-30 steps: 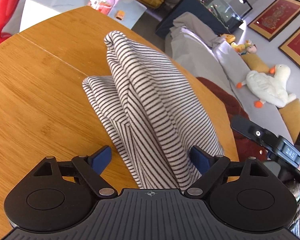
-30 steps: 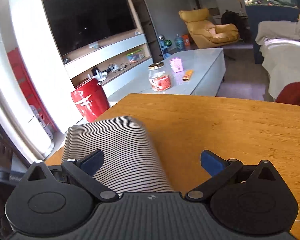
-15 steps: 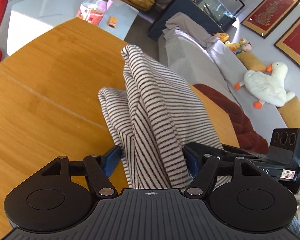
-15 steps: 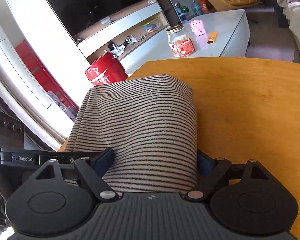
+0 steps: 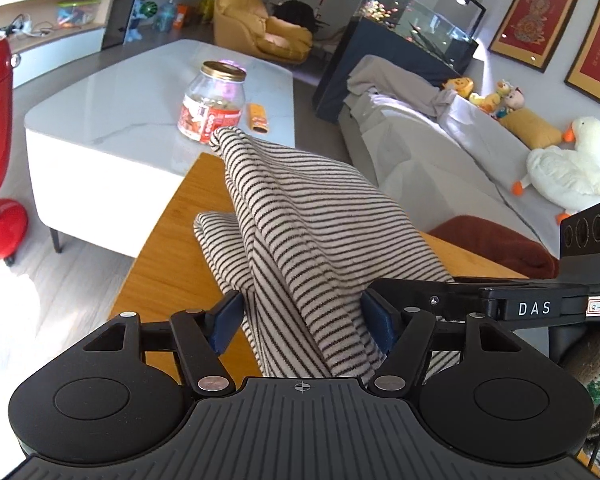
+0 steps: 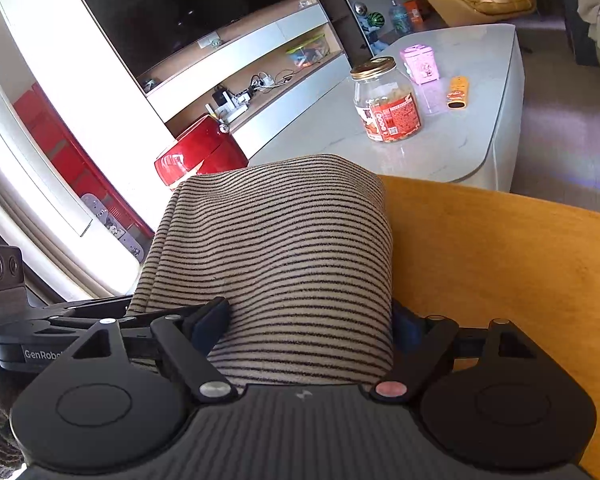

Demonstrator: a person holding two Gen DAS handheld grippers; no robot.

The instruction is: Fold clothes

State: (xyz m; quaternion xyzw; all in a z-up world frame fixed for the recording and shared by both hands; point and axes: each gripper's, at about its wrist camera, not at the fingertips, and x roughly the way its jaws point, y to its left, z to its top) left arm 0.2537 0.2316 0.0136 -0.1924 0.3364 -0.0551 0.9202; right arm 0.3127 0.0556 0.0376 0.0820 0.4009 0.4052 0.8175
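Above the wooden counter (image 5: 168, 252), both grippers' jaws clench the soft, limp striped garment (image 5: 300, 224) at its near edge, side by side.

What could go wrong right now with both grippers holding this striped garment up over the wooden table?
1. The left gripper pinches a thick bunch of the striped garment, so a layer could slip free and undo the fold.
2. The right gripper works close beside it on the same cloth, so the two tools could bump.
3. The wooden table ends just beyond the garment's far end, so laying it forward might drape it over the edge.
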